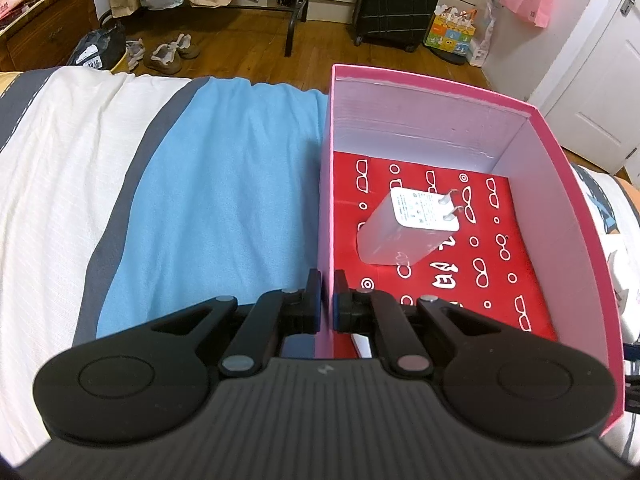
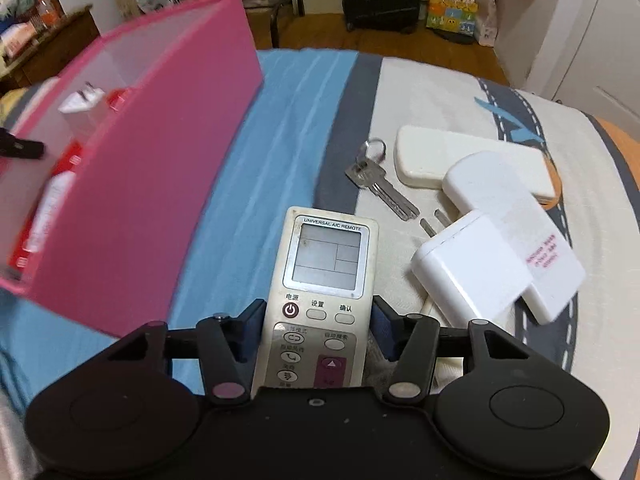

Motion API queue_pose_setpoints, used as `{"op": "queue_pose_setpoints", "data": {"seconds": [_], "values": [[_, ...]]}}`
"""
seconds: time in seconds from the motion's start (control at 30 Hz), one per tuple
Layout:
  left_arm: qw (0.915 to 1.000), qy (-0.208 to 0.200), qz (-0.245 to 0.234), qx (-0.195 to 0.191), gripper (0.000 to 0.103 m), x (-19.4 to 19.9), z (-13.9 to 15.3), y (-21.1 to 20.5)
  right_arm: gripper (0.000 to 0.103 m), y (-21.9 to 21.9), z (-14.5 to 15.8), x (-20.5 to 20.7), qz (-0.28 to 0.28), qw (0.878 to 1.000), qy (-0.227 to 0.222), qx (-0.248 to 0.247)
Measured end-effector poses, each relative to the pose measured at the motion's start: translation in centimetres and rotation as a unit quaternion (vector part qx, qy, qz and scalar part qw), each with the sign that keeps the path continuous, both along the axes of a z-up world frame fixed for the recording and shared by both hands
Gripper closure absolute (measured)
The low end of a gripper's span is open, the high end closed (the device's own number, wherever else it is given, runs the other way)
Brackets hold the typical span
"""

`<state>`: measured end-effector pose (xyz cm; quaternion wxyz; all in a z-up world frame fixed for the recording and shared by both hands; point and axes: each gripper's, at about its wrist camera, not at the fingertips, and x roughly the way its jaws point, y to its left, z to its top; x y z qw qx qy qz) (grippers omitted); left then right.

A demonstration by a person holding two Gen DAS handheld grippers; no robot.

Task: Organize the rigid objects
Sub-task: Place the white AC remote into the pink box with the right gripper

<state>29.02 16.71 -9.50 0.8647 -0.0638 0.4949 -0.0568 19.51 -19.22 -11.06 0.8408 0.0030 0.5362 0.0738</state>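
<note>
Left fingers [image 1: 316,300] are pinched on the pink box [image 1: 326,184] wall, prob to steady it; one charger [image 1: 404,228] sits inside already. Right gripper [image 2: 318,320] is clamped on the A/C remote [image 2: 324,280], box at its 10 o'clock. Keys [image 2: 376,176], 2 more chargers [image 2: 472,272] & a white case [image 2: 460,156] wait on the bed at 1-2 o'clock, nothing blocking.

A bed [image 2: 304,120] carries everything, its cover striped in cream, dark grey and light blue. A pink box [image 1: 568,184] rests on the blue stripe. To the right of the box, on the cream part, lie a silver key [image 2: 380,184] on a ring, a white oblong case [image 2: 460,156] beyond the key, and two white plug adapters [image 2: 492,248] overlapping just beside the key's tip, one leaning on the other.
</note>
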Motion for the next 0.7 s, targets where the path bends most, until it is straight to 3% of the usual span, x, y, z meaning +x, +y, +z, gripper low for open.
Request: {"op": "queue_pose_setpoints", "data": {"seconds": [0.23, 0.4, 0.53, 0.7], "values": [[1.0, 0.0, -0.001, 0.001, 0.099, -0.2, 0.1, 0.0, 0.042, 1.4, 7.8, -2.6, 0.011, 0.996, -0.09, 0.021], [1.0, -0.001, -0.002, 0.003, 0.099, -0.3, 0.1, 0.1, 0.042, 3.6, 14.0, -3.0, 0.054, 0.986, -0.134, 0.083], [1.0, 0.001, 0.0, -0.002, 0.099, -0.2, 0.1, 0.2, 0.042, 7.1, 14.9, -1.3, 0.088, 0.983, -0.108, 0.122], [0.9998, 0.006, 0.002, -0.019, 0.098, 0.0, 0.0, 0.6, 0.042, 12.0, 12.1, 2.5, 0.111, 0.981, -0.055, 0.149]]}}
